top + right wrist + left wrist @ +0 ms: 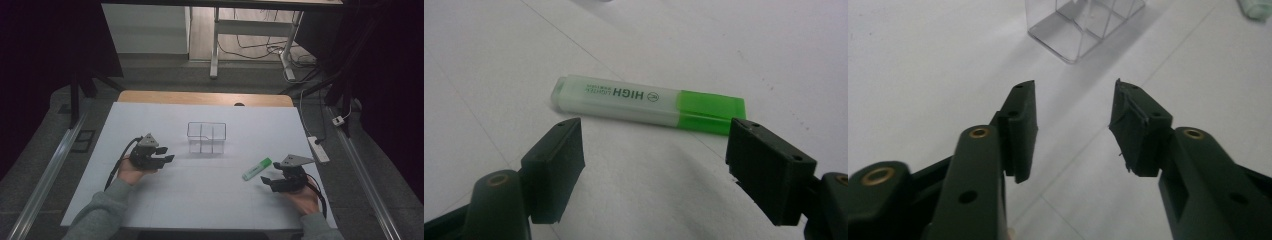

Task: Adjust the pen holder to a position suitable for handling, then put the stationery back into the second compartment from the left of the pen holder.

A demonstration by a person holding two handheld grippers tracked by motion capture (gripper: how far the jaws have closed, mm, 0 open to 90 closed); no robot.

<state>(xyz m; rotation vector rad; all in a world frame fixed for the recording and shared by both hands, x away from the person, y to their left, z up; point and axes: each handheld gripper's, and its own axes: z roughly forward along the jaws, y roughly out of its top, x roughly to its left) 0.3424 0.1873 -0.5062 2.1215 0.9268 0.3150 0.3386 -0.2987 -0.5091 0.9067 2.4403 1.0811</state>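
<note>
A green highlighter [257, 168] lies flat on the white table sheet [210, 200], right of centre. In the right gripper view the highlighter [644, 103] lies crosswise just beyond the jaws, its green cap to the right. My right gripper [266, 181] stands open close behind it, touching nothing. A clear plastic compartment box [206, 137] stands at the table's middle; the left gripper view shows the box [1083, 25] ahead of the jaws. My left gripper [167, 154] is open left of the box, with nothing between its fingers.
The far wooden table edge [205, 97] borders the sheet. A white power strip [318, 148] with cables lies on the floor to the right. Metal rails [45, 180] run along both sides of the table. Bare sheet lies between the two grippers.
</note>
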